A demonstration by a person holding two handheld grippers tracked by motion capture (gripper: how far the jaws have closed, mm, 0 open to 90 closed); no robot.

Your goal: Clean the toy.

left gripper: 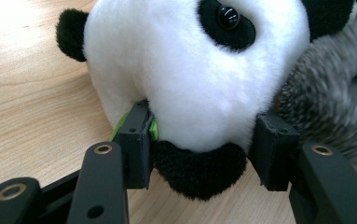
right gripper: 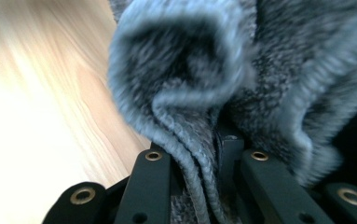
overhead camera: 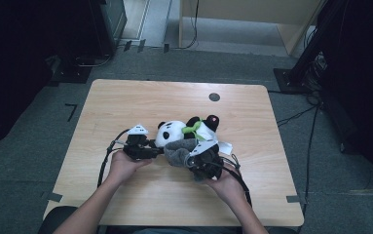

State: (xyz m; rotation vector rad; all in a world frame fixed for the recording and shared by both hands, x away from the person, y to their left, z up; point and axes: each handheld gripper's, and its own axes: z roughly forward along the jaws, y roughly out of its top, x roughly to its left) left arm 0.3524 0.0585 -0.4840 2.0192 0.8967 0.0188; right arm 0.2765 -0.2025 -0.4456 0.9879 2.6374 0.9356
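- Gripping the panda toy by its head, my left gripper presses both pads into the white plush, centre of the frame.
- My right gripper is clenched on the grey knit sleeve, lower centre.
- Panda lies mid-table, between both hands.

Both grippers, left gripper and right gripper, have black jaws with brass-ringed holes, grey three-cornered plates behind, black cables trailing.

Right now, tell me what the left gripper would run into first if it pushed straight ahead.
The panda plush's white head: the left gripper already has its jaws on either side of it, pressing in, so there's no free way ahead.
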